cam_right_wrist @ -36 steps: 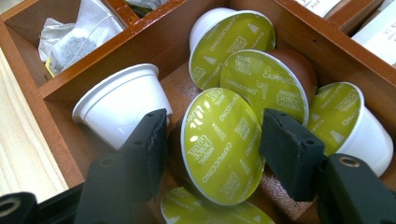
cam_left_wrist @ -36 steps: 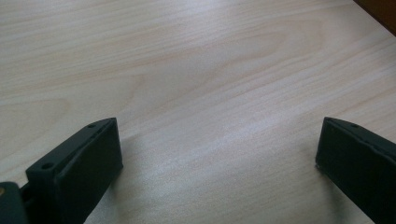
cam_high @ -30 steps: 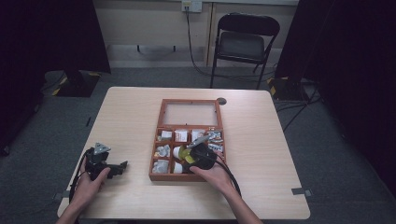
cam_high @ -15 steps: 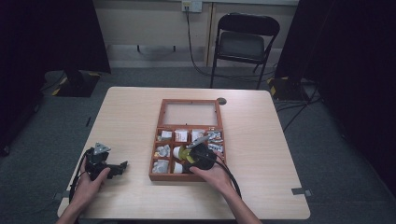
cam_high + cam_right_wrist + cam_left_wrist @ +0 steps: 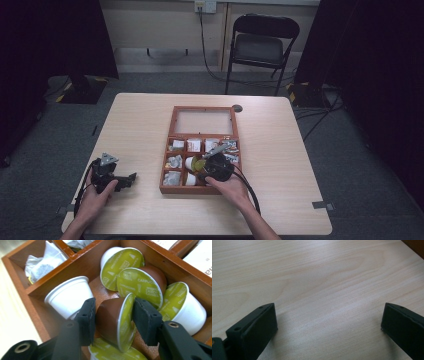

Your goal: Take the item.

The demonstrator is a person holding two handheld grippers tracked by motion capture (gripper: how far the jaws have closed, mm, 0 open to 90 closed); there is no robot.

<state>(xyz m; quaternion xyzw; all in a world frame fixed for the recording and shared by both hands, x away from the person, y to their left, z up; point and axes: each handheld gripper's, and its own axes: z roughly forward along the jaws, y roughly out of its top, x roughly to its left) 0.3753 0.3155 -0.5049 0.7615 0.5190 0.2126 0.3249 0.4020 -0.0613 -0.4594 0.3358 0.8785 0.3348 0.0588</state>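
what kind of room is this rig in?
Probably a lab or studio set up for recording, not a kitchen: black curtains flank a lone light wood table, a folding chair stands against the wall, and cables run across grey carpet.

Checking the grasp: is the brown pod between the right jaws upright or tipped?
Tipped: the pod lies sideways, green lid facing right.

In the high view the contents of the wooden box (image 5: 171, 150) are too small to be told apart and its near middle compartment is covered by the right gripper (image 5: 216, 167), while in the right gripper view the box (image 5: 35, 287) is cut off on every side
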